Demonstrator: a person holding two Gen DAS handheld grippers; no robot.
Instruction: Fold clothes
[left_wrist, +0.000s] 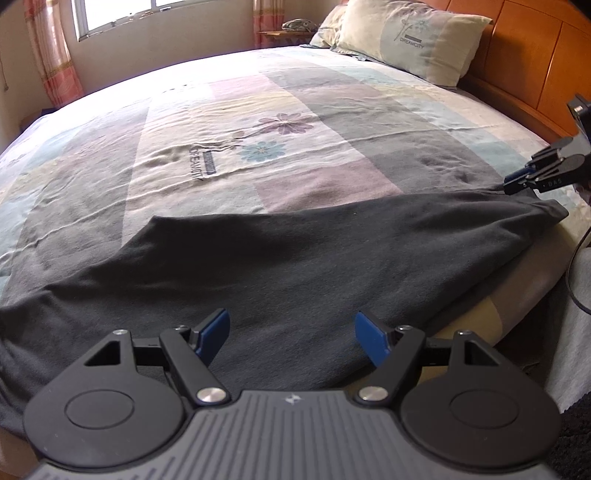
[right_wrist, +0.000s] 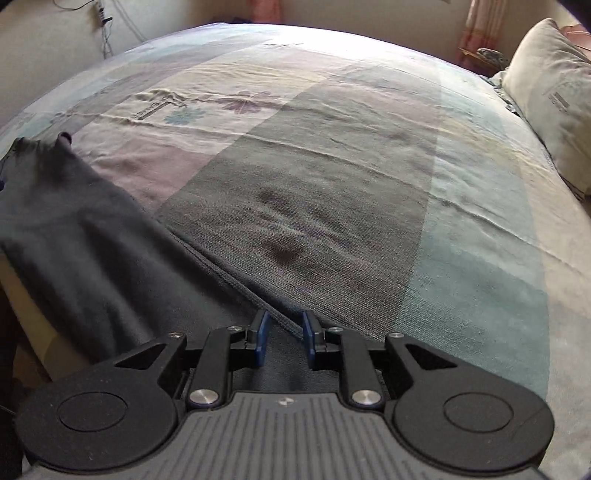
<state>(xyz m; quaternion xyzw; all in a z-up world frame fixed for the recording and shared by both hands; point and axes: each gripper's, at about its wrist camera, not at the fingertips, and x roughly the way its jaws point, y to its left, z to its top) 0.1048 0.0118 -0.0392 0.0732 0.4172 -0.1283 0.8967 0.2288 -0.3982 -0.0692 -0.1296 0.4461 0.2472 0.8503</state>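
A dark grey garment lay spread along the near edge of the bed, its cloth mostly flat with soft creases and one side draping over the mattress edge. In the right wrist view the same garment ran off to the left, and a stitched hem ran diagonally across the sheet toward the camera.

The left tool hung just above the middle of the cloth with its blue-padded fingers spread wide, gripping nothing. The right tool sat at the garment's hem, its fingers partly open on either side of the stitched edge with a gap between them; they were not pressed onto the cloth. From the left wrist view, the right tool showed at the garment's far right corner, touching or just above the fabric.

The bed wore a patchwork-coloured sheet with printed flowers and some wrinkles. A pillow rested against the wooden headboard, well apart from the garment. Striped curtains framed a bright window behind. The sheet beyond the garment lay free of other things.
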